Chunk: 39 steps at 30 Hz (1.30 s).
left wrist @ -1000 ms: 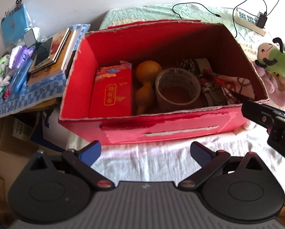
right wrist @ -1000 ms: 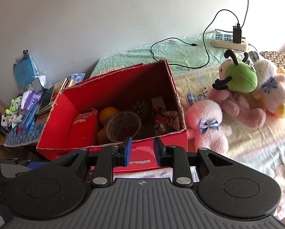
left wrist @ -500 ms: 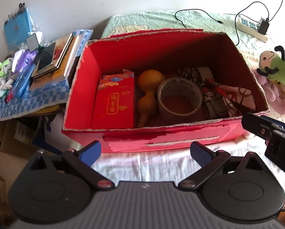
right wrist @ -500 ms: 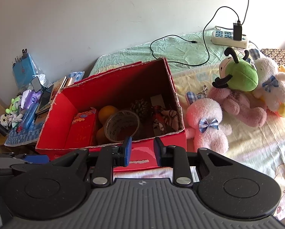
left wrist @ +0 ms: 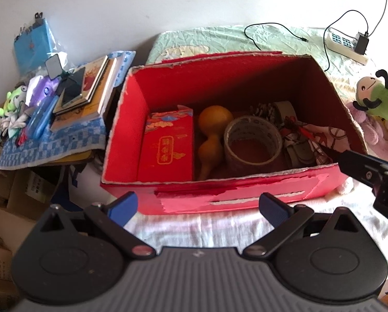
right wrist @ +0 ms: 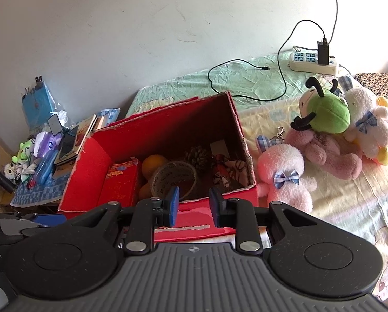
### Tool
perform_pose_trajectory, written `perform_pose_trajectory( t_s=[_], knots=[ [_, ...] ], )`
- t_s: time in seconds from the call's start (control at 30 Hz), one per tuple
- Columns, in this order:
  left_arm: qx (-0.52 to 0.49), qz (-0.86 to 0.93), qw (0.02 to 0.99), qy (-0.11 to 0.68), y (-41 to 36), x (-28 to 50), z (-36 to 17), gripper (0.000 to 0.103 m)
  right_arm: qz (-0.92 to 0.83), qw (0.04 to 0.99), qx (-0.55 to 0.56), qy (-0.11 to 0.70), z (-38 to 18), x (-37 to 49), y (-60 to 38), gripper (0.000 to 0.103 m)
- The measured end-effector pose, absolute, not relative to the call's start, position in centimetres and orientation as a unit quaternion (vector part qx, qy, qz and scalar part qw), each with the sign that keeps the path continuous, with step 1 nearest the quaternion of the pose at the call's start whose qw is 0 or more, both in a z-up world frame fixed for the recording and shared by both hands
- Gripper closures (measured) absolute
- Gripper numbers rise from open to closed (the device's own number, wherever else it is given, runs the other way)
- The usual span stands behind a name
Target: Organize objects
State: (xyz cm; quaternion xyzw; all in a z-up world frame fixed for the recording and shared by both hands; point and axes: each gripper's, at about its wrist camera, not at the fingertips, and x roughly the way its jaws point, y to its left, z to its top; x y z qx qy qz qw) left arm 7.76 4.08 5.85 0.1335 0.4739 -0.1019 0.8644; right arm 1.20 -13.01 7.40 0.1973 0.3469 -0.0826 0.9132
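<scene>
Since the earlier frames, both grippers have drawn slightly nearer the red box, which sits a little lower in the left view; nothing inside has shifted. It rests open-topped on a bed, beyond the fingertips of both grippers and apart from them. The left gripper hovers before the near wall with jaws spread wide and empty. The right gripper hovers at the box's near right corner, jaws narrowed to a small gap, gripping nothing.

Contents, by size: a red packet against the left wall, bearing a gold emblem with characters too small to read; a patterned cloth at the right end; a tape roll in the middle, its printing illegible; an orange gourd between packet and roll; a pine cone behind the roll.

Right of the box lie a pink plush rabbit and a green plush bug.
</scene>
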Motion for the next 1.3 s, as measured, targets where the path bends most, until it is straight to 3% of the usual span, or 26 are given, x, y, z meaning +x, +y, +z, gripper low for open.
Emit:
perform_pose_trajectory(
  t_s=[0.33,1.3],
  knots=[
    [0.127,-0.083,0.867,0.475,4.9,7.8,5.8,0.003,-0.070,0.916,0.193,0.346,7.6,1.4,-12.6,0.070],
    [0.135,-0.060,0.879,0.453,5.8,9.8,6.9,0.003,-0.074,0.916,0.189,0.345,7.6,3.0,-12.5,0.070]
  ],
)
